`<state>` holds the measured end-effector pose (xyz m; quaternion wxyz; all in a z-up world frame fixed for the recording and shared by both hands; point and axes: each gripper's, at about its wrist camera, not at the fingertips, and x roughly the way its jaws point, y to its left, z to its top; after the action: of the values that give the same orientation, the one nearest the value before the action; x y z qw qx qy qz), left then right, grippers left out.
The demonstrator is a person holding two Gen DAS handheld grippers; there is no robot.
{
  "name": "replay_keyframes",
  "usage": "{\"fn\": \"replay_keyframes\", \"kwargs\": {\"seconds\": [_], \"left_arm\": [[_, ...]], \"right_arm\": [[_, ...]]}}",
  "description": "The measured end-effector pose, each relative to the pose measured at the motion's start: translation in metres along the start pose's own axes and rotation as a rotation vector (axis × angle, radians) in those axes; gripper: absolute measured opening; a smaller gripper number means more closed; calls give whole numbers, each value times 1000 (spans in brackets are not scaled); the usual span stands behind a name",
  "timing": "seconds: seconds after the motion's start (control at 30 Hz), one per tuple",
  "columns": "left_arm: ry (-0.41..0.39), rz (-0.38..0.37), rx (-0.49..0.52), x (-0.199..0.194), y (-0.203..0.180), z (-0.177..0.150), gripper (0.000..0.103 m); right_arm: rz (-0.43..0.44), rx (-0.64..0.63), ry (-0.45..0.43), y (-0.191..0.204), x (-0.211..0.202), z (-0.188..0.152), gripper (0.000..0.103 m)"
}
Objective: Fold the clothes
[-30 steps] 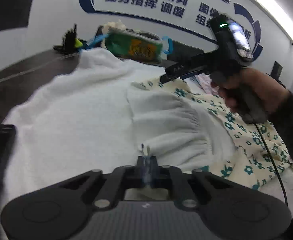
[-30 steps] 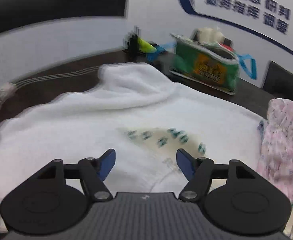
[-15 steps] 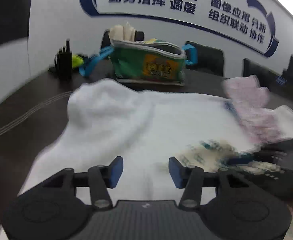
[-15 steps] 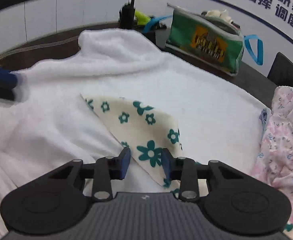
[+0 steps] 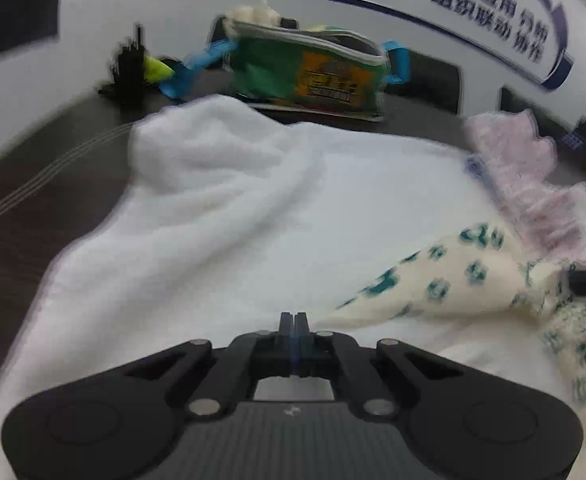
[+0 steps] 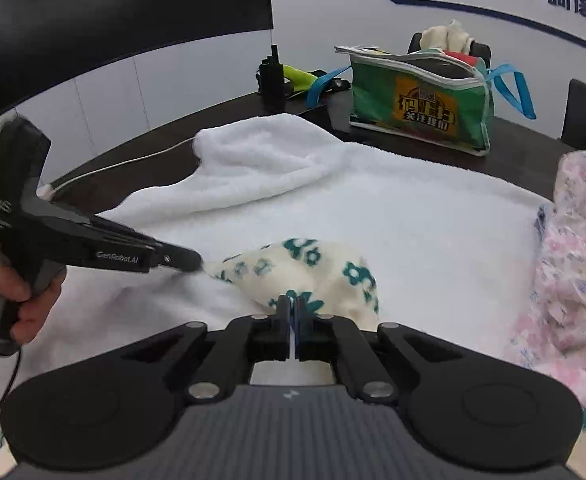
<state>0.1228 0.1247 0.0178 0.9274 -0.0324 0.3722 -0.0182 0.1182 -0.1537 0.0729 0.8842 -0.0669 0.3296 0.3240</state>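
Bag [image 6: 421, 100] w/ cloth sticking out at table's rear; both grippers [image 6: 201, 265] [image 6: 292, 305] just clamped onto floral garment [image 6: 313, 268].

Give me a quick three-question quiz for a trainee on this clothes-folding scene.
1. True or false: the fingers of the right gripper stand wide open.
2. What does the left gripper pinch? A, a sock; B, the floral cloth; C, the pink garment.
3. Where does the green bag stand?

Key: 1, false: they have just closed on the floral cloth. 2, B: its fingers have also just closed, on one corner. 3, on the dark table, beyond the white towel.
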Motion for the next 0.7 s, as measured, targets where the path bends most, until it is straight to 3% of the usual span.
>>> {"fn": "replay_keyframes", "kwargs": {"seconds": [0.03, 0.1, 0.13, 0.17, 0.2, 0.23, 0.27, 0.3, 0.37, 0.47, 0.5, 0.53, 0.57, 0.6, 0.63, 0.7], "left_arm": [[-12, 45, 19, -5, 0, -4, 0], [-35, 74, 28, -22, -5, -8, 2], [-56, 30, 33, -32, -11, -7, 8], [-81, -37, 39, -44, -20, -9, 21], [-100, -111, 48, -52, -30, -10, 31], [-100, -187, 58, -56, -43, -9, 51], [-75, -255, 54, -54, -57, -5, 58], [-48, -321, 51, -51, -71, -1, 58], [24, -386, 52, -37, -100, 6, 58], [101, -353, 73, -20, -142, 3, 56], [113, -358, 87, -17, -149, -3, 54], [111, -373, 105, -19, -155, -12, 51], [109, -384, 128, -22, -161, -21, 35], [110, -385, 146, -25, -163, -30, 23], [121, -381, 162, -27, -166, -39, 0], [99, -369, 173, -36, -166, -55, 1]], "right_arm": [[-36, 7, -25, -8, -19, -6, 5], [-144, 24, -86, -28, -63, -22, 18], [-198, 33, -117, -38, -86, -29, 32], [-266, 41, -126, -49, -103, -39, 42], [-337, 46, -113, -61, -116, -49, 44], [-373, 77, -91, -73, -124, -60, 44], [-393, 120, -69, -85, -129, -70, 44], [-413, 164, -47, -97, -134, -80, 45], [-320, 265, -35, -112, -133, -96, 44], [-258, 322, -34, -118, -114, -107, 44], [-280, 303, -14, -118, -105, -110, 39], [-306, 278, 24, -116, -95, -114, 17], [-315, 268, 59, -117, -89, -118, 3], [-314, 264, 59, -118, -88, -121, 3], [-316, 271, 48, -120, -91, -123, 3], [-320, 296, 24, -123, -101, -126, 3]]}}
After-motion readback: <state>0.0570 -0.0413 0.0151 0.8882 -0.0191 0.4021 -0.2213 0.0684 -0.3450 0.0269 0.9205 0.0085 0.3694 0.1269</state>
